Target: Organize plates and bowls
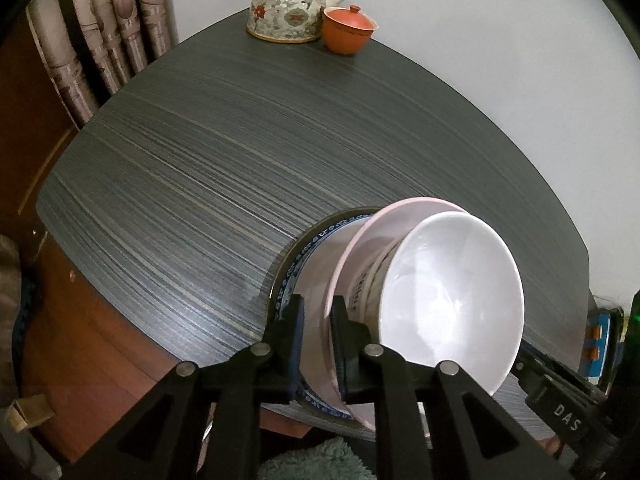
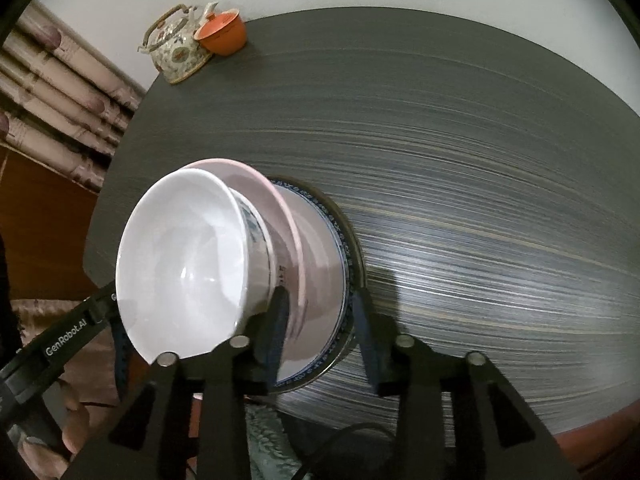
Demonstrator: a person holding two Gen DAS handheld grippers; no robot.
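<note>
risk: the stack sits at the near edge of the table (image 1: 208,168); a jaw that catches a rim on withdrawal may tip it off.

stack contents: blue-patterned plate (image 2: 338,240) at the bottom, pink plate (image 1: 360,240) on it, white bowl (image 1: 452,300) on top, empty.

left gripper (image 1: 317,344): jaws narrow, straddling the pink plate's rim; contact cannot be told. right gripper (image 2: 320,336): jaws parted, both plate rims between, not clamped.

"DAS" on right tool (image 1: 568,416); "GenRobot.AI" on left tool (image 2: 66,338).
</note>
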